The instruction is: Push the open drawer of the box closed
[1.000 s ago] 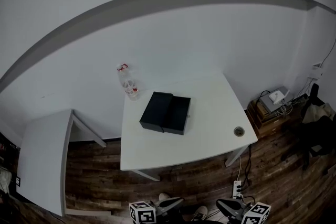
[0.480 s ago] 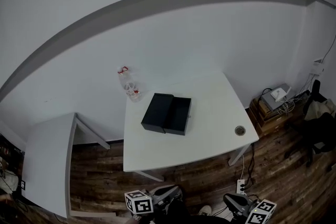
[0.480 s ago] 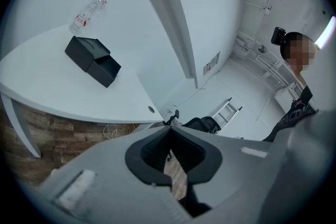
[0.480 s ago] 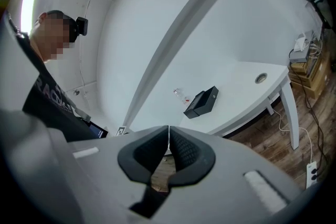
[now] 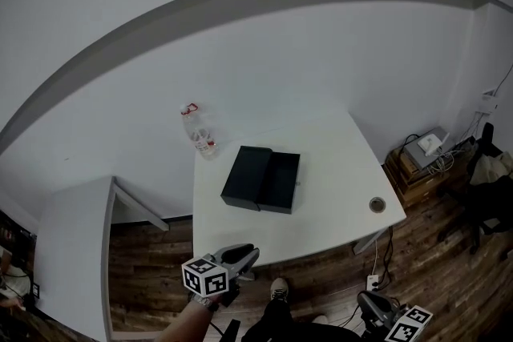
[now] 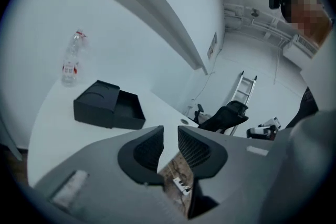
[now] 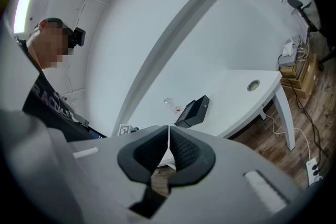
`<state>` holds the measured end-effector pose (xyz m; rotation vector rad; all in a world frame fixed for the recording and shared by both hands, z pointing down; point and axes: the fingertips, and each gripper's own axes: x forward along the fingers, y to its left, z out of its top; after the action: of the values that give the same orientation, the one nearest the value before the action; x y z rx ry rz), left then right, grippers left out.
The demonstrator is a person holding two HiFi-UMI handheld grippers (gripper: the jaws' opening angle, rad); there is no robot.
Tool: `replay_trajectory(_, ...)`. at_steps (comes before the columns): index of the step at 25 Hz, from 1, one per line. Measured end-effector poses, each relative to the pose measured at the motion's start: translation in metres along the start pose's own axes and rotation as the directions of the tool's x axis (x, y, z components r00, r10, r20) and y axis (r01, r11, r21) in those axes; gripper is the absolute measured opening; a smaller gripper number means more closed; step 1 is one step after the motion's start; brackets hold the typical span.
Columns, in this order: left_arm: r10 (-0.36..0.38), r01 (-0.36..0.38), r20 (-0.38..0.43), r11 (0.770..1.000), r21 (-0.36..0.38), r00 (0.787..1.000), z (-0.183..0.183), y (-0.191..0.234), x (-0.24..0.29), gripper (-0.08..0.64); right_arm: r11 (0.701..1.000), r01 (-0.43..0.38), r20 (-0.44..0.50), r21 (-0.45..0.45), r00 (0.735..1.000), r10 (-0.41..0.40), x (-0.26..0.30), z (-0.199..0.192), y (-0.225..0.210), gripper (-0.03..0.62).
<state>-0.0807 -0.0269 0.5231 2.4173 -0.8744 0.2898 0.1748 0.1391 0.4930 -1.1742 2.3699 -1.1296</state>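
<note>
A black box [image 5: 248, 175] lies mid-table on the white table [image 5: 337, 172], its drawer [image 5: 283, 182] pulled out to the right and empty. My left gripper [image 5: 251, 252] hovers off the table's front edge, short of the box; its jaws are opening with nothing between them. In the left gripper view the box [image 6: 95, 104] and drawer [image 6: 129, 111] lie ahead of the left gripper [image 6: 170, 138]. My right gripper [image 5: 370, 304] hangs low at the bottom right, over the floor. In the right gripper view the right gripper [image 7: 168, 137] has its pads nearly touching and empty, the box [image 7: 193, 112] far off.
A clear plastic bottle [image 5: 199, 128] stands at the table's back-left corner. A round cable hole [image 5: 377, 205] sits near the front right corner. A second white table [image 5: 72, 248] stands left. A power strip [image 5: 373, 283] and stacked gear [image 5: 425, 150] lie right. An office chair [image 6: 224, 116] stands beyond.
The left gripper has risen to the table's front edge and its jaws have parted. The right gripper has dropped toward the bottom right. The view has shifted closer to the table.
</note>
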Motion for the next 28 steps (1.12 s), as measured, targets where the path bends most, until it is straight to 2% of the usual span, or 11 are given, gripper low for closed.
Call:
replay_trajectory(2, 0.059, -0.057, -0.024, 0.995, 0.084, 0.998, 0.014, 0.03, 0.007, 0.094, 1.0, 0.02, 0.017, 0.006, 1.0, -0.02, 0.01, 0.004, -0.002, 0.012)
replay_trajectory(4, 0.116, -0.103, -0.059, 0.977, 0.184, 0.992, 0.025, 0.059, 0.016, 0.107, 0.999, 0.043, 0.035, 0.014, 0.998, -0.043, 0.021, 0.01, -0.005, 0.012)
replay_trajectory(7, 0.18, -0.128, -0.128, 0.932, 0.338, 0.975, 0.037, 0.099, 0.033, 0.118, 0.996, 0.083, 0.056, 0.023, 0.995, -0.084, 0.036, 0.017, -0.012, 0.014)
replay_trajectory(9, 0.221, -0.13, -0.164, 0.89, 0.438, 0.962, 0.044, 0.124, 0.044, 0.129, 0.993, 0.115, 0.074, 0.017, 0.99, -0.116, 0.044, 0.02, -0.02, 0.015)
replay_trajectory(11, 0.266, -0.121, -0.193, 0.827, 0.549, 0.944, 0.05, 0.147, 0.054, 0.129, 0.99, 0.142, 0.087, 0.016, 0.986, -0.142, 0.051, 0.023, -0.026, 0.017)
replay_trajectory(13, 0.3, -0.077, -0.235, 0.751, 0.656, 0.925, 0.05, 0.165, 0.066, 0.129, 0.987, 0.161, 0.095, 0.02, 0.982, -0.162, 0.058, 0.026, -0.029, 0.017)
replay_trajectory(16, 0.345, 0.046, -0.317, 0.608, 0.792, 0.883, 0.042, 0.182, 0.08, 0.13, 0.982, 0.185, 0.105, 0.026, 0.977, -0.186, 0.068, 0.03, -0.032, 0.02)
replay_trajectory(18, 0.371, 0.129, -0.363, 0.525, 0.841, 0.855, 0.034, 0.19, 0.087, 0.13, 0.979, 0.2, 0.108, 0.028, 0.973, -0.202, 0.073, 0.032, -0.035, 0.021)
replay_trajectory(20, 0.385, 0.193, -0.401, 0.476, 0.858, 0.832, 0.026, 0.196, 0.093, 0.13, 0.977, 0.212, 0.112, 0.028, 0.97, -0.214, 0.078, 0.035, -0.038, 0.023)
replay_trajectory(24, 0.393, 0.286, -0.456, 0.419, 0.862, 0.799, 0.013, 0.204, 0.1, 0.13, 0.975, 0.222, 0.115, 0.028, 0.968, -0.224, 0.092, 0.04, -0.043, 0.025)
replay_trajectory(28, 0.385, 0.327, -0.496, 0.425, 0.844, 0.779, 0.003, 0.207, 0.105, 0.129, 0.976, 0.219, 0.098, 0.021, 0.971, -0.22, 0.108, 0.045, -0.05, 0.028)
